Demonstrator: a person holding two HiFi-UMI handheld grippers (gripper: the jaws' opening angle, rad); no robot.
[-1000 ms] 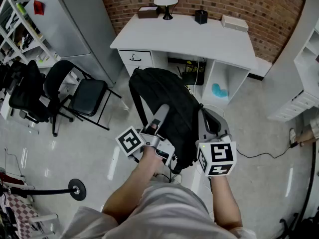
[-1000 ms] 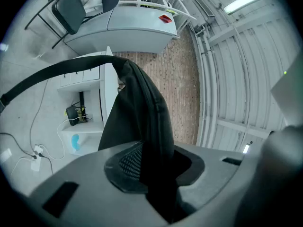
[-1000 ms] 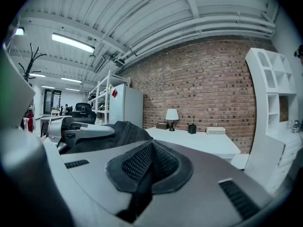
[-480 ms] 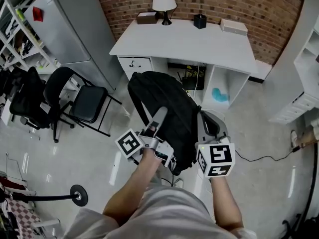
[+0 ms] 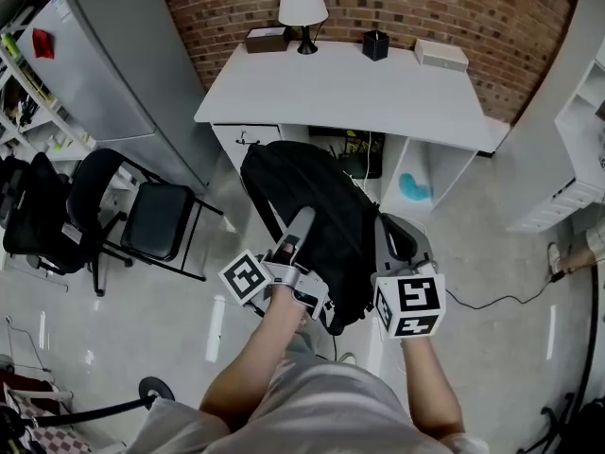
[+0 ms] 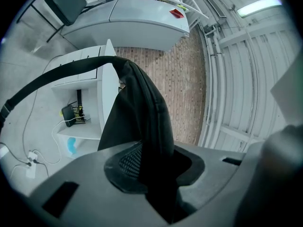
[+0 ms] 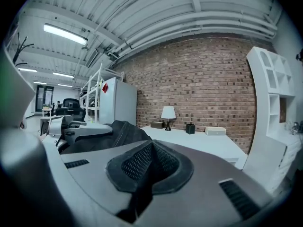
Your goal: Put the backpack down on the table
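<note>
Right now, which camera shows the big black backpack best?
The head view: the black fabric backpack shows almost whole, held up in front of the white table. The left gripper view shows only its strap and a dark fold; the right gripper view, just its top.

The backpack (image 5: 317, 201) is matt black cloth. The table (image 5: 340, 93) looks smooth, maybe painted wood; brick wall (image 5: 473, 8) rough, floor (image 5: 113, 310) glossy
</note>
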